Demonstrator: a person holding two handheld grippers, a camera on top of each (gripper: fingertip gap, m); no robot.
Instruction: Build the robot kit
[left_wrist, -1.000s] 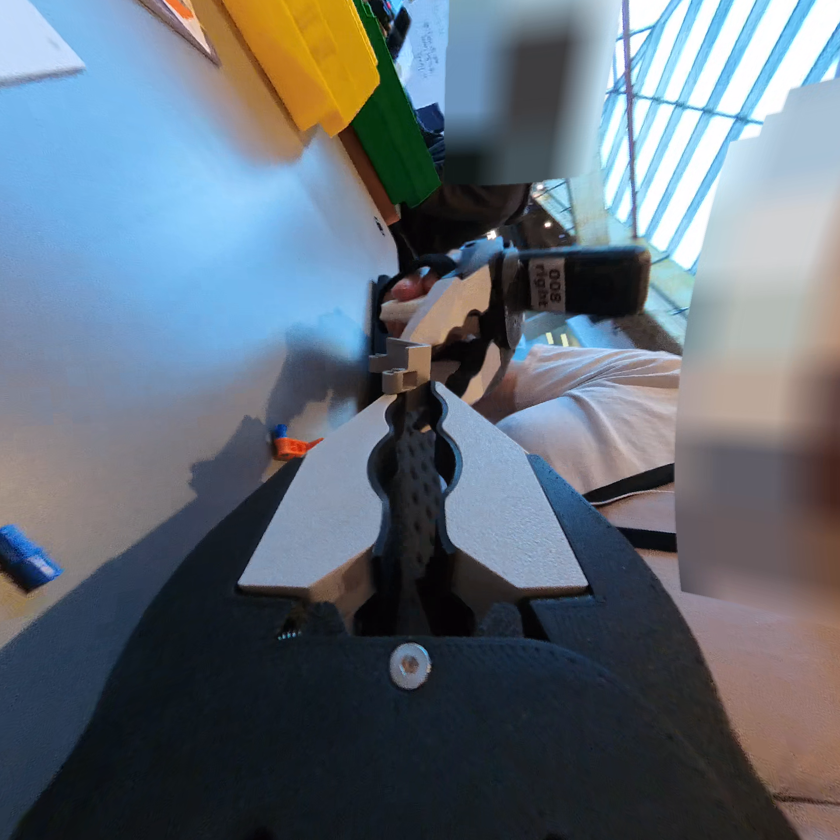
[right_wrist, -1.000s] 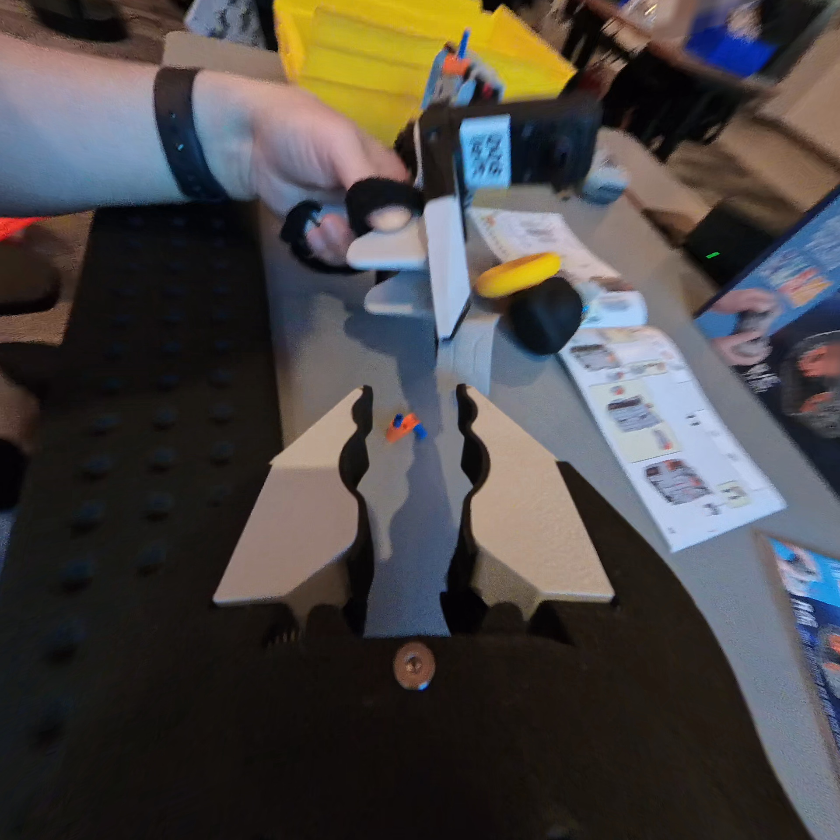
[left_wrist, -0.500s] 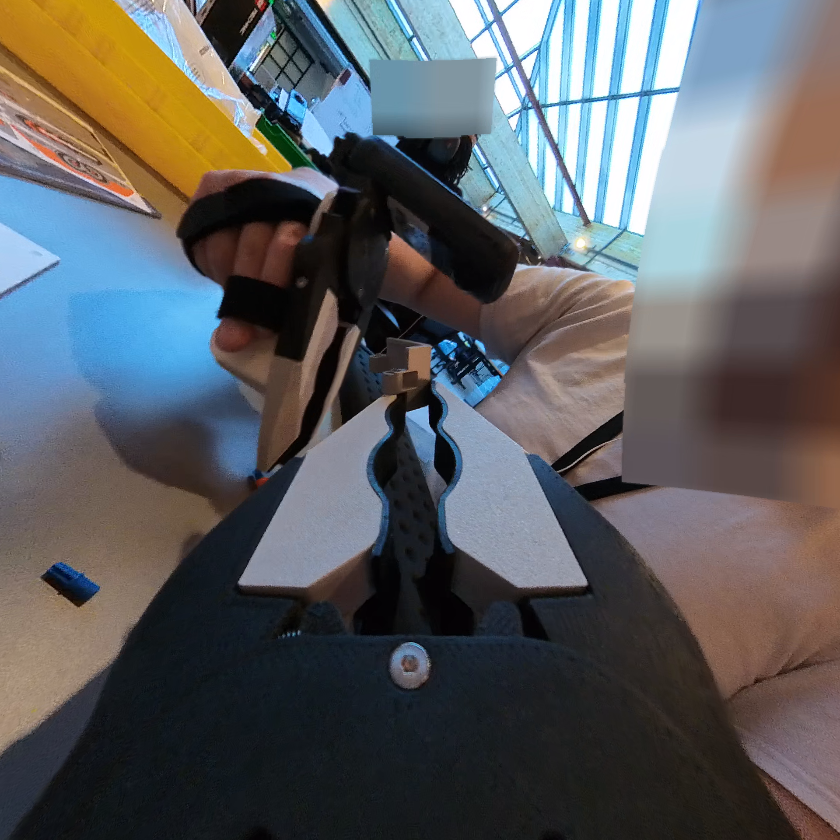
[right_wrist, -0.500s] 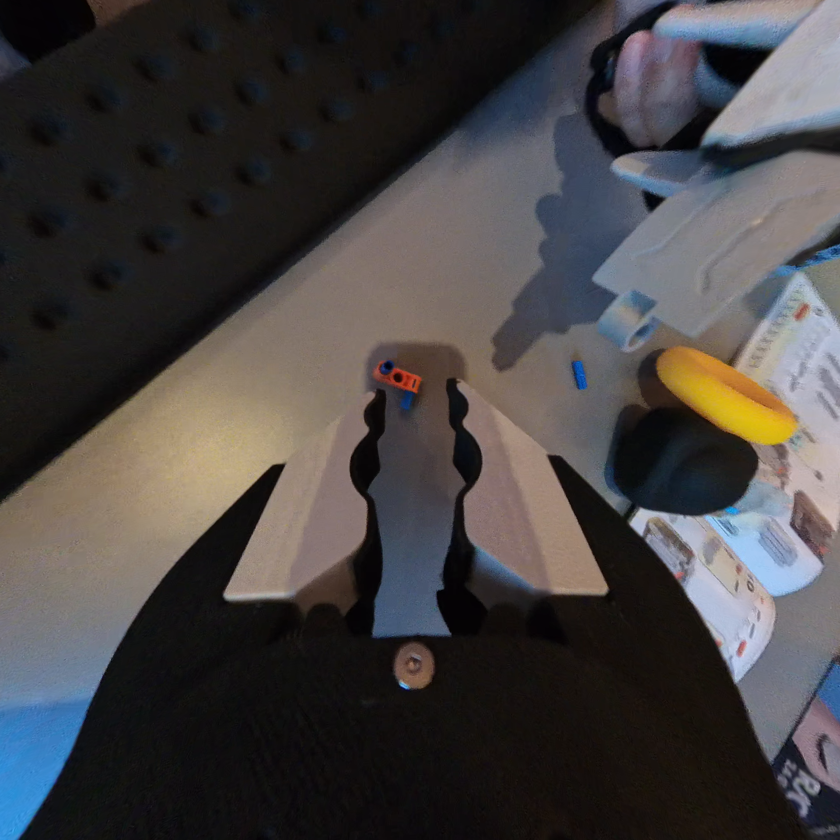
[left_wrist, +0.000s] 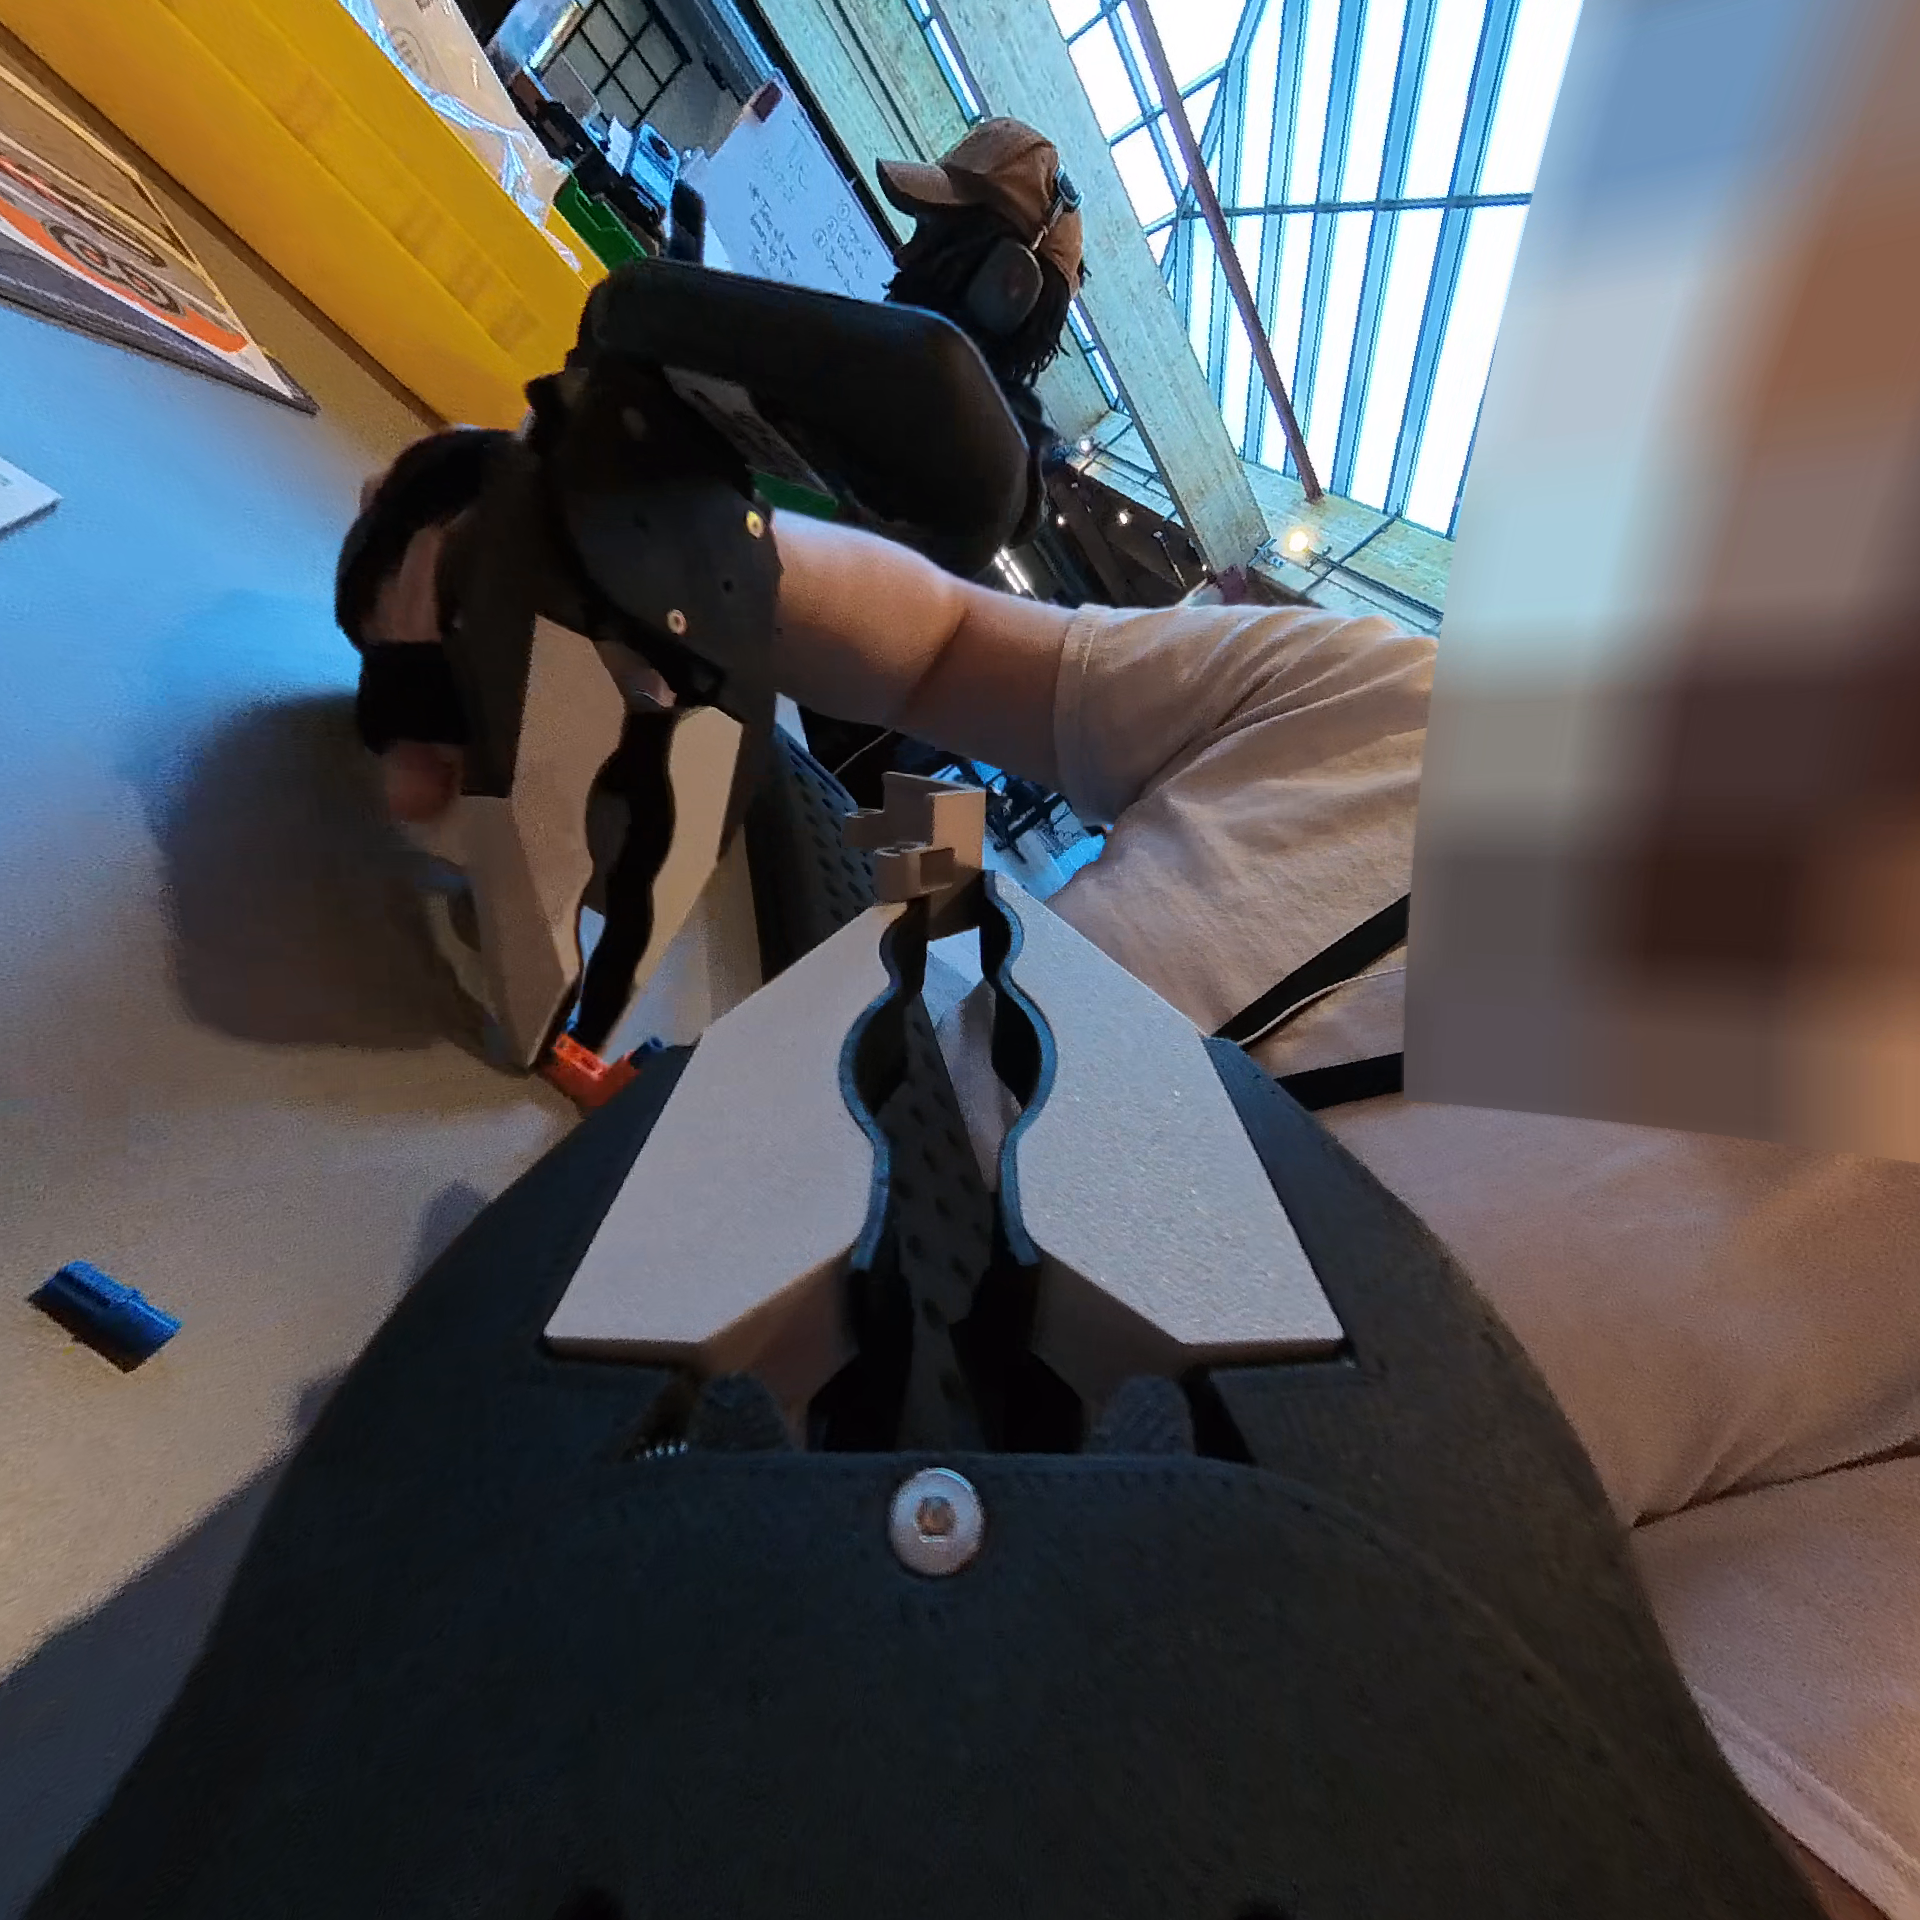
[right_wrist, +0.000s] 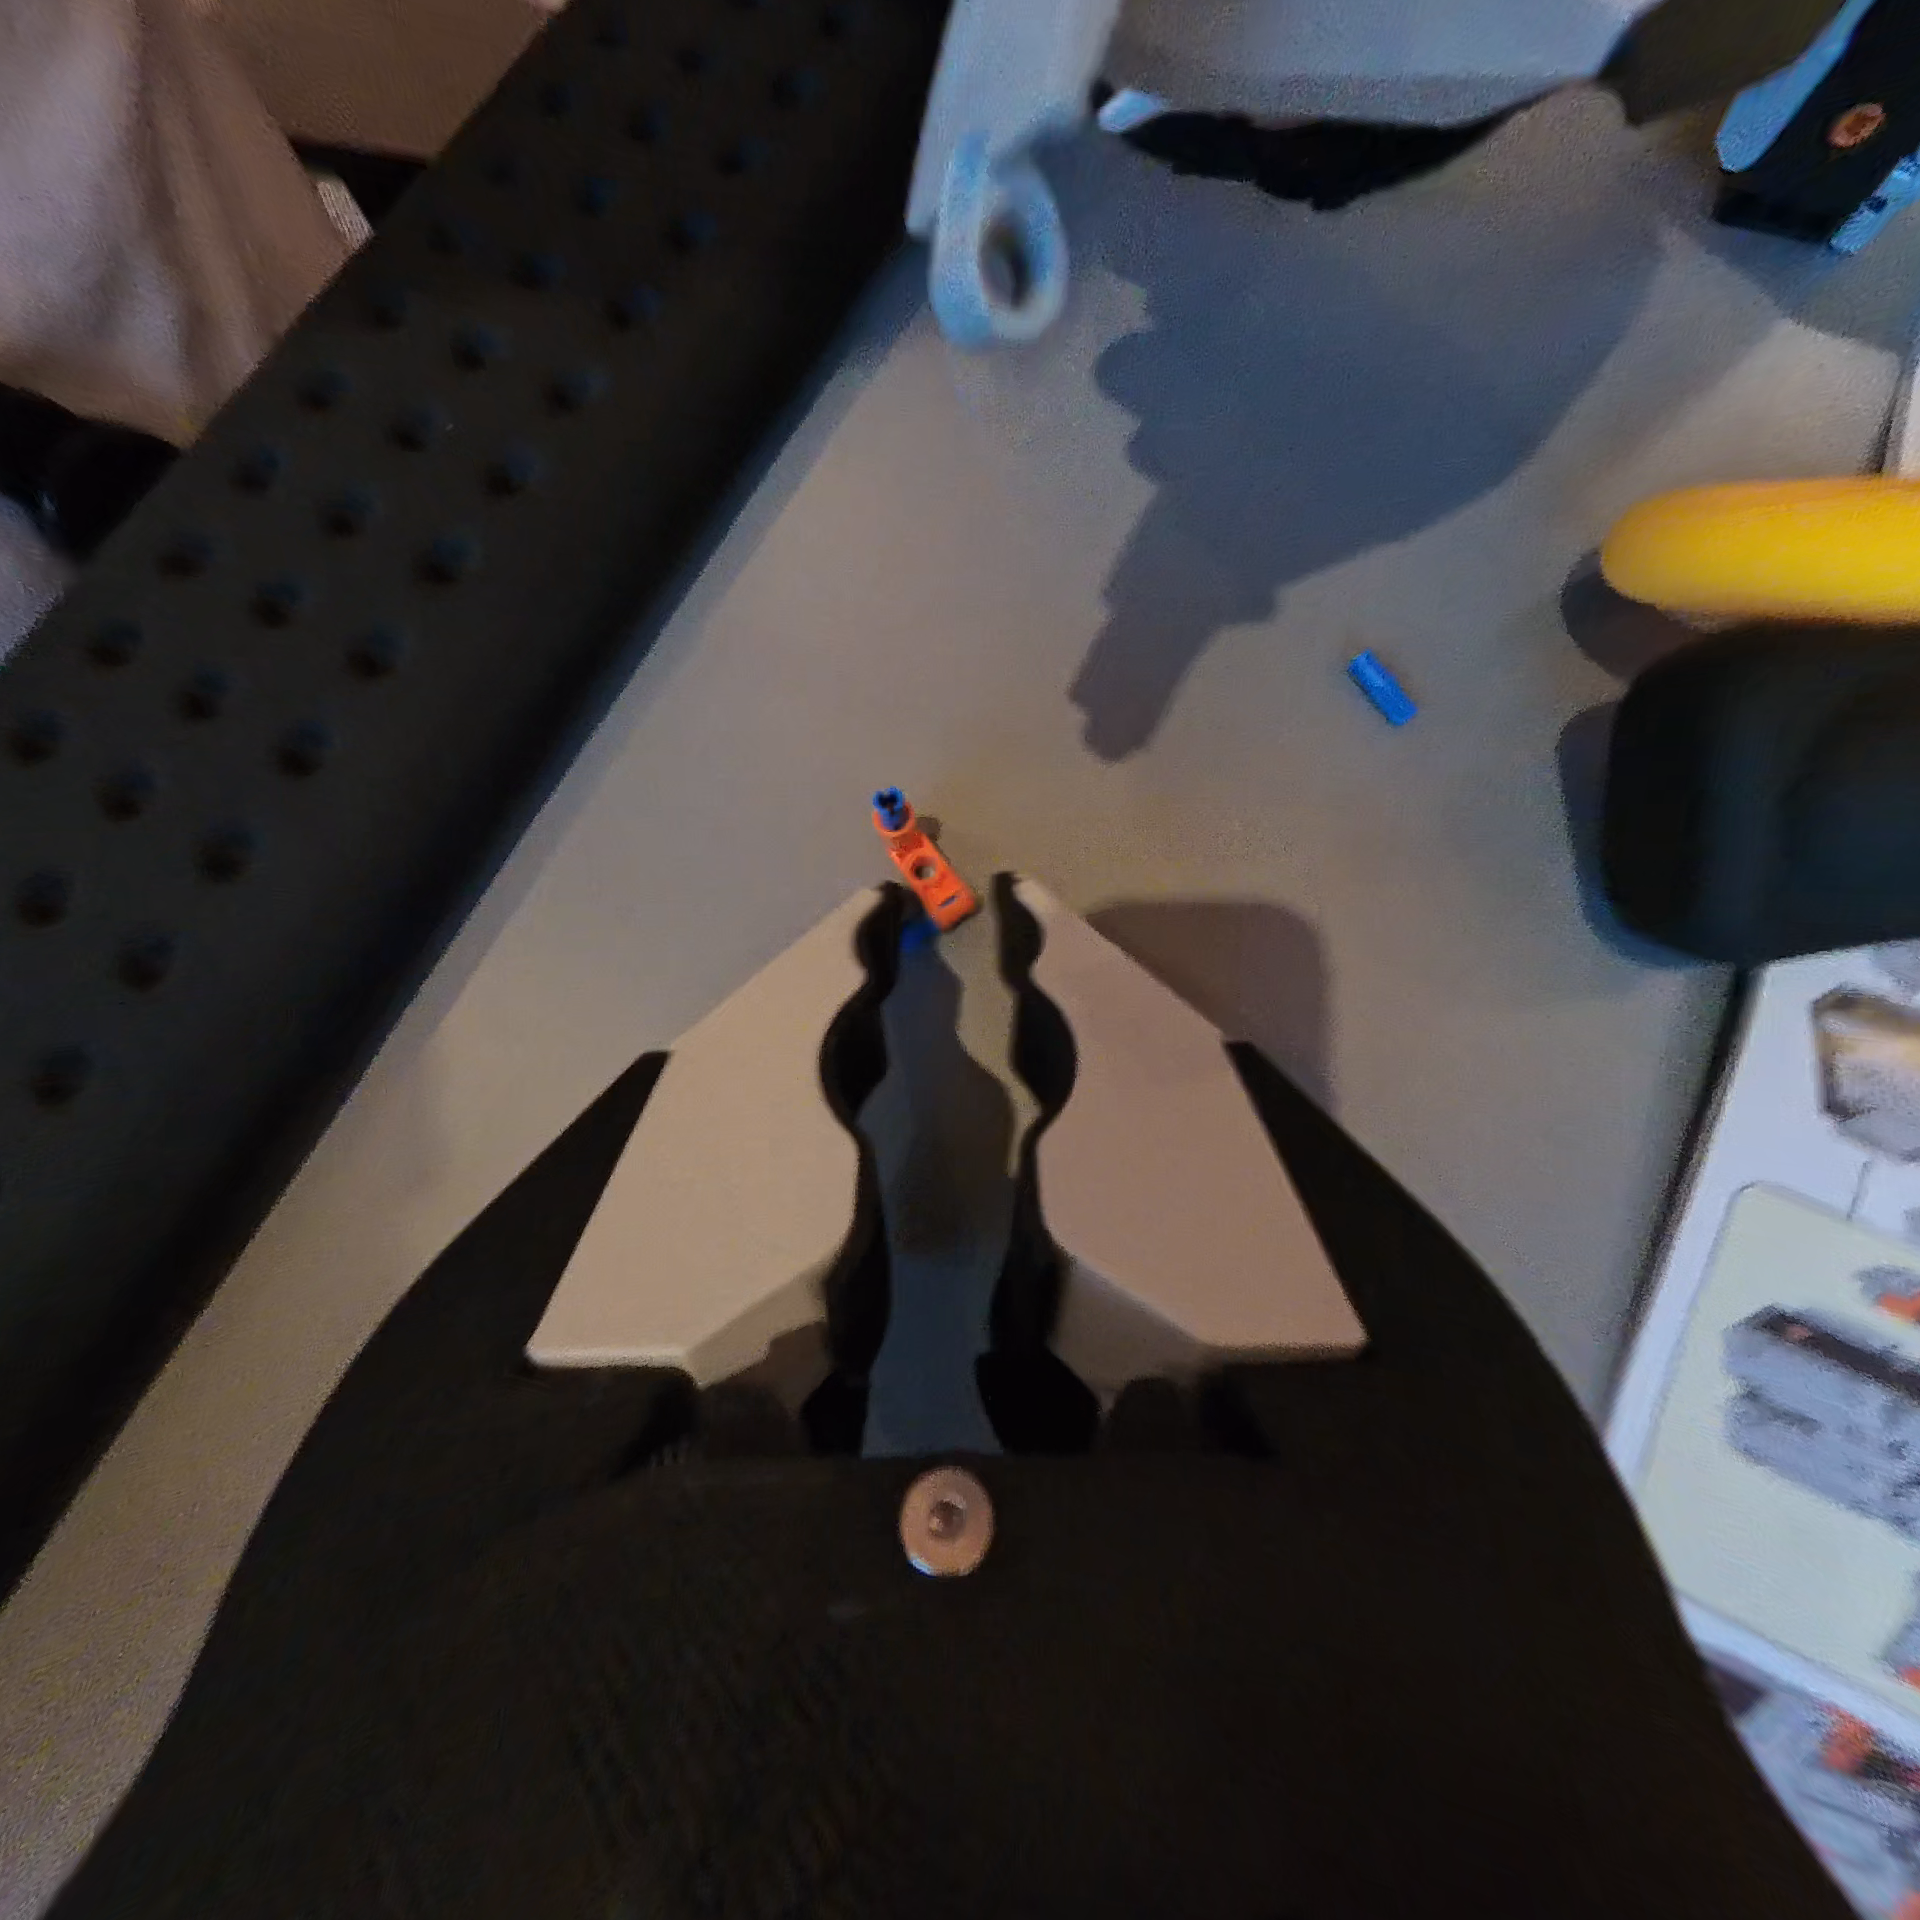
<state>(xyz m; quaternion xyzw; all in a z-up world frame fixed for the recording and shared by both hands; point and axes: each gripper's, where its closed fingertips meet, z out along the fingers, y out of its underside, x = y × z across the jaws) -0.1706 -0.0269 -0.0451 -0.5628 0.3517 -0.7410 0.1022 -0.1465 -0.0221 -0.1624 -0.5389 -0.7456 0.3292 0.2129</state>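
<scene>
My left gripper (left_wrist: 940, 902) is shut on a small grey stepped brick (left_wrist: 920, 844), held up in the air and tilted toward the person's shirt. My right gripper (right_wrist: 948, 896) is open, tips down at the grey table (right_wrist: 675, 831). A small orange piece with blue pins (right_wrist: 923, 868) lies right at its tips, partly in the gap. In the left wrist view the right gripper (left_wrist: 582, 1039) stands over that orange piece (left_wrist: 584, 1068). A loose blue pin (right_wrist: 1382, 688) lies to the right; it also shows in the left wrist view (left_wrist: 104, 1314).
A black studded mat (right_wrist: 312, 520) runs along the left. A yellow ring (right_wrist: 1766, 561) and a black tyre (right_wrist: 1766, 800) sit right, above an instruction booklet (right_wrist: 1787, 1299). The left gripper's blurred grey body (right_wrist: 997, 239) hangs at the top. A yellow bin (left_wrist: 312, 177) stands behind. Left tips to right tips: about 12 cm. The loose blue pin (right_wrist: 1382, 688) is about 8 cm from my right fingertips.
My right gripper has come down to the table and closed in on the orange piece, which now sits at its tips. My left gripper still holds the grey brick.
</scene>
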